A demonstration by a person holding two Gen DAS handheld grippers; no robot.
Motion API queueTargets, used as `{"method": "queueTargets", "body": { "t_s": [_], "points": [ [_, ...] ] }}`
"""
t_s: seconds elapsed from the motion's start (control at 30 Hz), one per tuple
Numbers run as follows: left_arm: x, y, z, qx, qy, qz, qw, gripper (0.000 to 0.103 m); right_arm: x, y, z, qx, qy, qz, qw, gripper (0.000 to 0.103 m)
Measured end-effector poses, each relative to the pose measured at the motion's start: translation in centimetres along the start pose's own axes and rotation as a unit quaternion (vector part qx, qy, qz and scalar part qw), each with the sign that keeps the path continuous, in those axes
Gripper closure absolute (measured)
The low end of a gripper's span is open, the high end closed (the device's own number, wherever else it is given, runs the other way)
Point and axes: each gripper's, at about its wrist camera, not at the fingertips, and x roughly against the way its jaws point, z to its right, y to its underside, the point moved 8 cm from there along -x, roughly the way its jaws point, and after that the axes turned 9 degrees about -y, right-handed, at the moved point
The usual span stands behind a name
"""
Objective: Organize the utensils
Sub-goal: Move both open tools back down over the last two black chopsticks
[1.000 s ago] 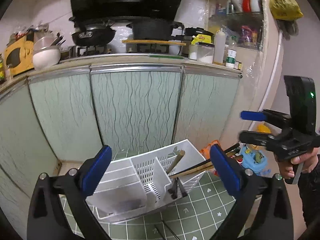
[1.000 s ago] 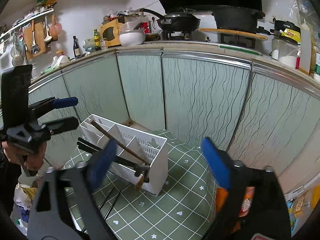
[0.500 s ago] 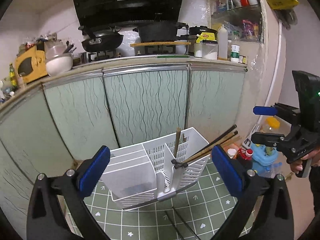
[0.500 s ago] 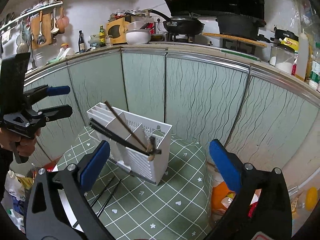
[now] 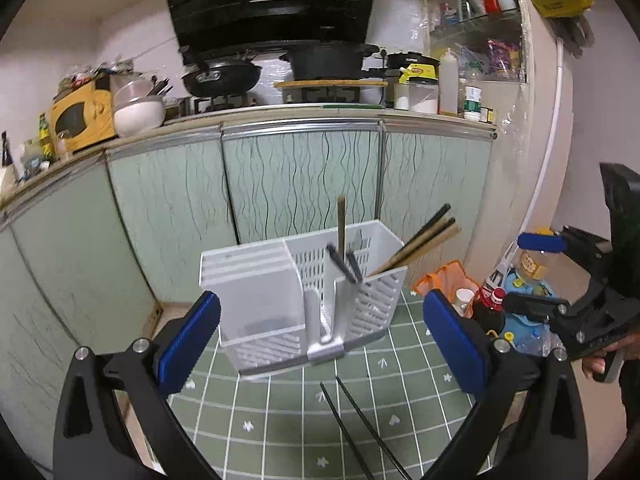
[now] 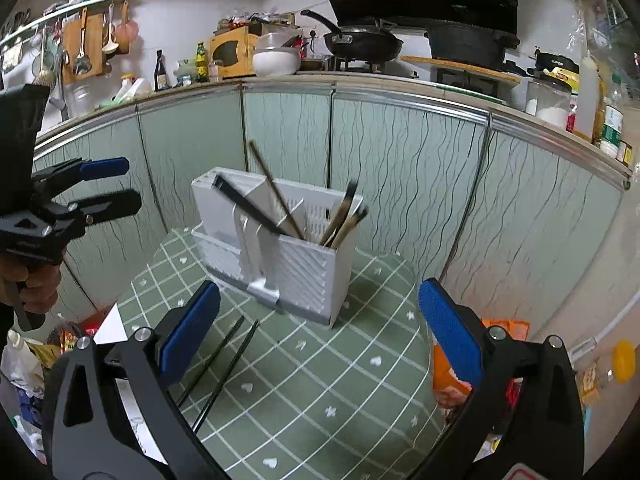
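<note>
A white utensil holder (image 5: 304,292) (image 6: 280,240) was found standing upright on a green tiled mat (image 5: 304,420) (image 6: 320,380). Its solid-walled section appeared unoccupied. In the slotted sections, one brown chopstick (image 5: 341,222) stood nearly upright, a bundle of brown and black chopsticks (image 5: 424,240) (image 6: 344,216) leaned out over one end, and dark sticks (image 5: 344,264) (image 6: 248,210) lay slanted across the dividers; an exact count in the holder could not be made. Two black chopsticks (image 5: 360,424) (image 6: 224,364) were noted lying loose on the mat, just in front of the holder.

The left gripper (image 5: 320,340) (image 6: 108,184) and the right gripper (image 6: 316,328) (image 5: 540,272) were each observed with jaws spread apart and nothing between them, both short of the holder.

Pale green cabinet doors (image 5: 296,184) were recorded behind, with a black wok (image 5: 220,76) and a pot (image 5: 328,60) on the counter.
</note>
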Motion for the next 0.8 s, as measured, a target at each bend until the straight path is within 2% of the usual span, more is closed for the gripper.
{"method": "queueTargets", "body": {
  "t_s": [0.33,0.8],
  "points": [
    [1.5,6.5,-1.8,0.044,-0.035,-0.025,0.9981,0.004,-0.1,5.3,-3.3,0.008,0.021,-0.017,1.0,0.008],
    [2.4,15.2,-2.7,0.06,-0.075,-0.057,0.9937,0.004,-1.2,11.8,-5.6,-0.022,0.048,-0.028,0.998,0.008]
  ]
}}
